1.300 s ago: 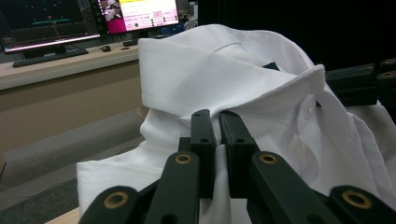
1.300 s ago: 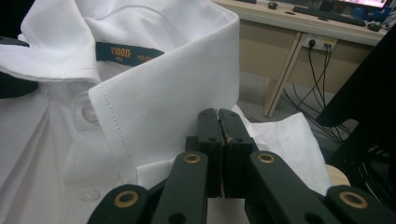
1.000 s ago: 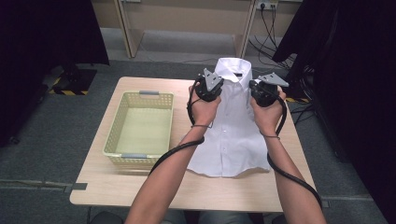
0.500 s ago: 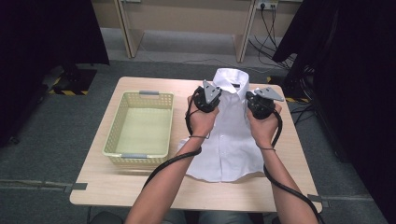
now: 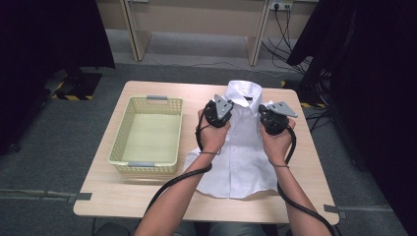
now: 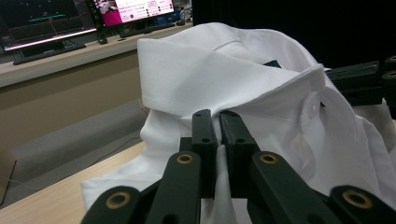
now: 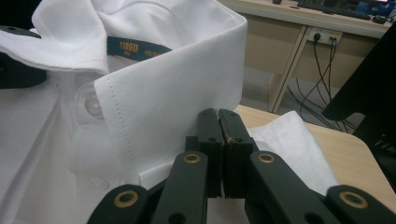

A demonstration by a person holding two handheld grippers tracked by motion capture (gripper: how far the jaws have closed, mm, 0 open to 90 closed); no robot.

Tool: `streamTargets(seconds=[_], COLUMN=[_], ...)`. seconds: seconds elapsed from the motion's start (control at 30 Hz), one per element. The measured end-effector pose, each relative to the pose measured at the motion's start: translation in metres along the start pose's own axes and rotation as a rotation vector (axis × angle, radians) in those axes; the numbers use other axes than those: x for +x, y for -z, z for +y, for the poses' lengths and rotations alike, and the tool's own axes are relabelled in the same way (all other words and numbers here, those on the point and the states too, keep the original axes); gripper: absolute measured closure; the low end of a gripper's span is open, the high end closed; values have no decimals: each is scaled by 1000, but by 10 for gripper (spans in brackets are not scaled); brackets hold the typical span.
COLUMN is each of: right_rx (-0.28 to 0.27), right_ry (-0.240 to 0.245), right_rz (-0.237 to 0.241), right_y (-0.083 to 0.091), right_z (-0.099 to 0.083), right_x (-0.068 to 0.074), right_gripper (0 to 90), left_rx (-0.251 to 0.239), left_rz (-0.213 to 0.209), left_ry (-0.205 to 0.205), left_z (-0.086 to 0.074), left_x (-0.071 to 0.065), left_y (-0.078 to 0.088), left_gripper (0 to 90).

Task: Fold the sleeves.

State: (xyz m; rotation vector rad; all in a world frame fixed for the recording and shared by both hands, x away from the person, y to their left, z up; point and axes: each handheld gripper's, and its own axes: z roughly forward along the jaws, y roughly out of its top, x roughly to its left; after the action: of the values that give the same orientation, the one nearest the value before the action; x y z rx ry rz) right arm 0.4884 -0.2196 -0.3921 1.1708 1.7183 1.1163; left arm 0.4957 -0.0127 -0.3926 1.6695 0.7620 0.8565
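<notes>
A white button-up shirt [image 5: 243, 157] lies front-up on the wooden table [image 5: 305, 167], its collar [image 5: 244, 91] at the far end. My left gripper [image 5: 219, 109] is at the shirt's left shoulder beside the collar, and my right gripper [image 5: 274, 117] is at the right shoulder. In the left gripper view the left gripper [image 6: 220, 117] is shut with a fold of white cloth [image 6: 222, 163] pinched between the jaws, under the collar [image 6: 224, 79]. In the right gripper view the right gripper [image 7: 218, 114] is shut on shirt cloth just below the collar point [image 7: 173, 93].
An empty yellow plastic basket [image 5: 120, 147] stands on the left half of the table. Cables trail from both grippers along the forearms to the near edge. Black curtains hang at both sides, and desk legs and wall cables lie beyond the far edge.
Both hands have come down and toward the near edge with the shirt's shoulders. The collar now lies lower and closer, and the hem has slid nearer.
</notes>
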Motion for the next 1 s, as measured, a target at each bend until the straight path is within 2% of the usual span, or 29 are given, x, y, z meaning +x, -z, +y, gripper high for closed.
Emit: streamTargets(seconds=[0.4, 0.57, 1.0], right_rx=[-22, -19, -14], right_ry=[1, 5, -2], right_rz=[0, 7, 19], right_y=[9, 12, 20], right_z=[-8, -14, -21], right_x=[5, 9, 9], right_gripper=[883, 881, 877], left_rx=[-16, -21, -39], left_rz=[-4, -9, -1], left_ry=[1, -10, -34], left_z=[-6, -10, -17], left_x=[-4, -7, -15], left_y=[8, 14, 22], left_gripper=[855, 856, 865])
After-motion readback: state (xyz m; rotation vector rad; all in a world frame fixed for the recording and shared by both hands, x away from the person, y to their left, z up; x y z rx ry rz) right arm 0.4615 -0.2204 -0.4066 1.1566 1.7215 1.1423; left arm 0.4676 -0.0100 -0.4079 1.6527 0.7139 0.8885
